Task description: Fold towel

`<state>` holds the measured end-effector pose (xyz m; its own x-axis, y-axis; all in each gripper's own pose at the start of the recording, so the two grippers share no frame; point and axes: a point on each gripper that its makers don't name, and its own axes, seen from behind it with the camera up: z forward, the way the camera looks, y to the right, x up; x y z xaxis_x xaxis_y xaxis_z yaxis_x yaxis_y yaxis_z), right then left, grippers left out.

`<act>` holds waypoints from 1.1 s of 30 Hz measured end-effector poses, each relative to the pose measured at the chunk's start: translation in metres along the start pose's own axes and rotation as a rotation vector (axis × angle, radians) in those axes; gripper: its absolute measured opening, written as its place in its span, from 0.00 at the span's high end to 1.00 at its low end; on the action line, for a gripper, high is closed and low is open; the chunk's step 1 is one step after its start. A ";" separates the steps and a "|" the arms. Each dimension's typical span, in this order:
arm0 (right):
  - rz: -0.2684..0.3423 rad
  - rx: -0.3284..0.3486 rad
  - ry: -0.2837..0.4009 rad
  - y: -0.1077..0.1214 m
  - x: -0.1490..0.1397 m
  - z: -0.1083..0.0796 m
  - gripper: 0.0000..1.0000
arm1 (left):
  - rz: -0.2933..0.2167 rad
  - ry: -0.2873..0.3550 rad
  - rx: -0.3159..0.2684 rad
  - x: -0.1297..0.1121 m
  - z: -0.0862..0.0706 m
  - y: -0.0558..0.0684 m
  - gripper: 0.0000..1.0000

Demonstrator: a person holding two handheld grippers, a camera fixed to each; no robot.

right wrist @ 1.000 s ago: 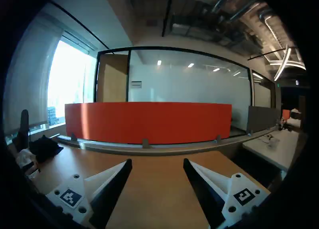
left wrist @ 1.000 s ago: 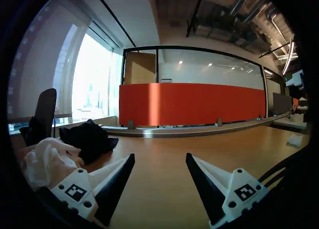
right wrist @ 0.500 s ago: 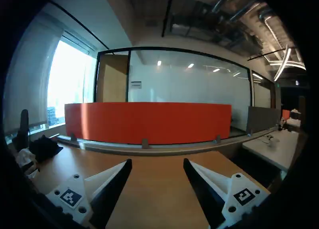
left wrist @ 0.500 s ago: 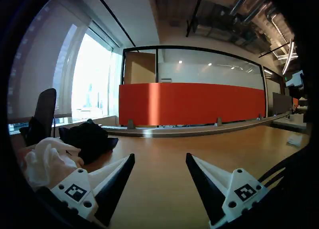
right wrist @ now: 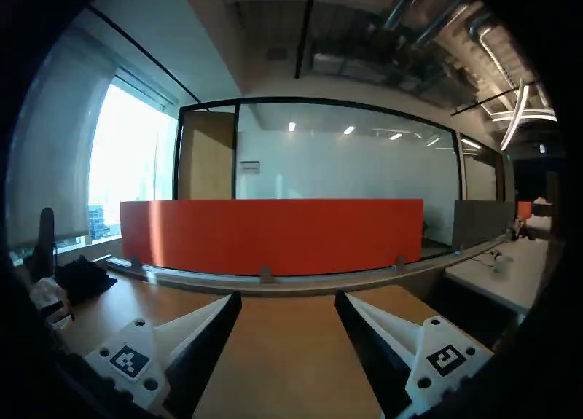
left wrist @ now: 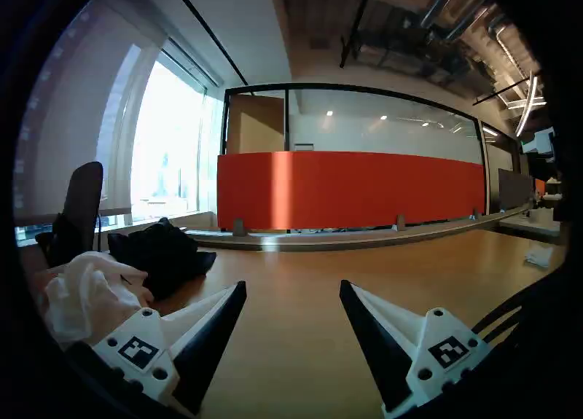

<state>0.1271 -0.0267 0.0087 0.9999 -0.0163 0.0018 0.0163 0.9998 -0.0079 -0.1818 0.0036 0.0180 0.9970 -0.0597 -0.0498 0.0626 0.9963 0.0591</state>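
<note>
I saw a long wooden desk [left wrist: 306,273] ending at an orange partition [left wrist: 350,189], with a glass wall [left wrist: 379,120] behind it. Strong daylight came through the big window [left wrist: 164,149] on the left. Bare pipes [right wrist: 404,7] ran under the ceiling, and a white desk [right wrist: 503,273] stood at the right.

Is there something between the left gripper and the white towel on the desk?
Nothing visible does. The white towel lies just left of the open left gripper; the black cloth sits beyond it.

A wooden desk [left wrist: 306,266] meets an orange divider [left wrist: 350,189] (glass wall [left wrist: 379,120] behind); black chair [left wrist: 80,200] at left.
</note>
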 end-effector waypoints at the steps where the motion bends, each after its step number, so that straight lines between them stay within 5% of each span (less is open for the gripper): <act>1: -0.001 0.011 0.006 -0.002 0.000 0.000 0.00 | 0.000 0.000 0.000 0.000 0.000 0.000 0.05; 9: 0.011 0.063 0.039 -0.005 -0.008 -0.001 0.00 | 0.000 0.001 0.000 -0.002 0.001 0.000 0.05; 21: 0.051 0.005 0.051 0.028 -0.054 -0.004 0.00 | -0.001 0.001 0.000 -0.003 0.001 0.001 0.05; 33: 0.091 0.008 0.061 0.035 -0.099 -0.003 0.01 | -0.001 0.001 0.000 -0.004 0.001 0.002 0.05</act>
<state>0.0283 0.0099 0.0054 0.9955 0.0741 -0.0598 -0.0741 0.9972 0.0028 -0.1853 0.0053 0.0195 0.9969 -0.0603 -0.0512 0.0634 0.9962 0.0594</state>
